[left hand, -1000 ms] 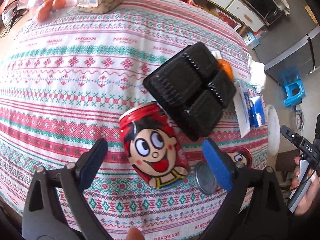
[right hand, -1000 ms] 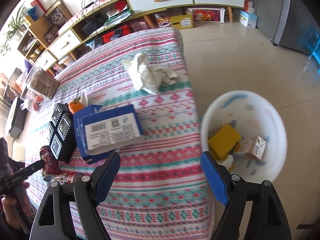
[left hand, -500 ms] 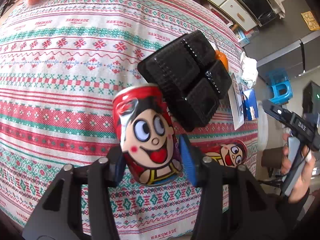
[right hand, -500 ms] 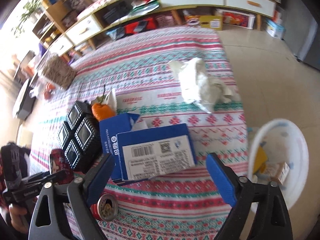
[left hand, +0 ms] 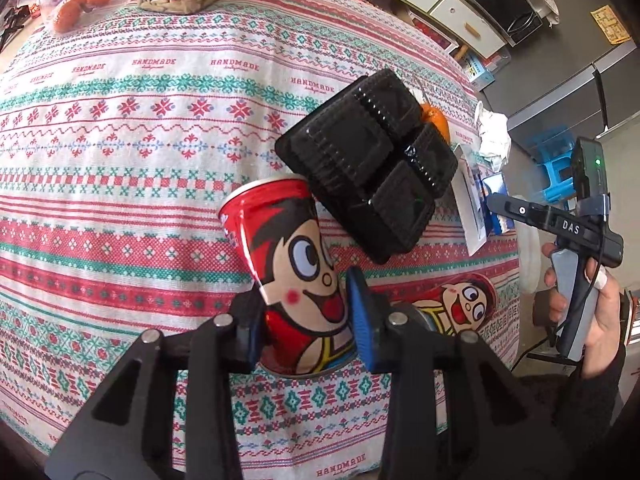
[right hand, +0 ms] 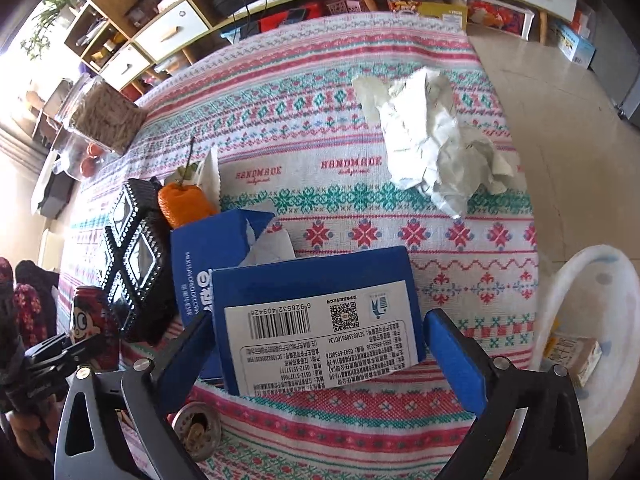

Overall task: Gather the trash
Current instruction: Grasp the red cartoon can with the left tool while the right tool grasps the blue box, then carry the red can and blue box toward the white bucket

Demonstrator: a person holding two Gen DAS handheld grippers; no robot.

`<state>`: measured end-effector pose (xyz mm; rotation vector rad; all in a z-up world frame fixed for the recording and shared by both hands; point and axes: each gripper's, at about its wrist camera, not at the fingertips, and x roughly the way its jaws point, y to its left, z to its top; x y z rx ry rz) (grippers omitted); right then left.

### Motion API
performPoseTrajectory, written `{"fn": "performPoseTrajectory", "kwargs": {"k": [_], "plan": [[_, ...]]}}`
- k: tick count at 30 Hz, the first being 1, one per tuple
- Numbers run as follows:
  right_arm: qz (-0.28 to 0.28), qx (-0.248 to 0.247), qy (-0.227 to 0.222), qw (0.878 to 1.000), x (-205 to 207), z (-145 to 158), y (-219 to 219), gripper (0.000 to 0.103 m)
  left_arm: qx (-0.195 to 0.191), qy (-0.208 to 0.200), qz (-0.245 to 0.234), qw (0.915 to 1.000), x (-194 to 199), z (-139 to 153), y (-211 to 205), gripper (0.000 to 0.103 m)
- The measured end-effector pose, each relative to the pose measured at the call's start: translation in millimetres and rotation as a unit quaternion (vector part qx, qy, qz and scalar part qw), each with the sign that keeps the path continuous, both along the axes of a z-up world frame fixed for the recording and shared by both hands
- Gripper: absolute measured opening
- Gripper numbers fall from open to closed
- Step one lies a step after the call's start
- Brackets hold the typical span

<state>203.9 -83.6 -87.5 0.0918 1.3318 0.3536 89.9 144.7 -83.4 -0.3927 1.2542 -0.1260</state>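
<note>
A: What stands beyond the bench (right hand: 360,92) with its patterned cloth?
B: A long low cabinet (right hand: 176,32) with white drawers and open shelves. Pale floor tiles (right hand: 560,92) lie at the right.
A: And the light?
B: Bright daylight falls from the left, by a potted plant (right hand: 48,28).

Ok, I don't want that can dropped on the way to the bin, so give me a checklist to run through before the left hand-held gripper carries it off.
1. Left hand-held gripper shut on the red cartoon can: ok, blue pads press both sides.
2. Grip height: not ok, the pads hold the can near one end.
3. Can clear of the black tray: cannot tell, its far end meets the tray's edge.
4. White bin has room: ok, only a small box shows inside.
5. Right hand-held gripper out of the way: ok, open around the blue box.
</note>
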Motion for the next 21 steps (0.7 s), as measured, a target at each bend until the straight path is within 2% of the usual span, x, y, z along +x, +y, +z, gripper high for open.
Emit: {"fn": "performPoseTrajectory", "kwargs": {"k": [5, 9, 21], "plan": [[-0.012, 0.007, -0.003, 1.000, -1.8, 1.8, -3.9, 0.102, -0.009, 0.014, 0.003, 0.9999, 1.4, -7.2, -1.9, 0.038], [-0.026, 0.014, -0.013, 0.999, -5.8, 10.4, -10.9, 0.101, 0.000, 0.009, 0.002, 1.0000, 0.9, -4.3, -5.6, 0.038], [-0.051, 0.039, -0.048, 0.997, -27.3, 43.2, -43.9, 0.101, 0.030, -0.043, 0.009, 0.9986, -1.9, 23.3, -6.9, 0.038]]}}
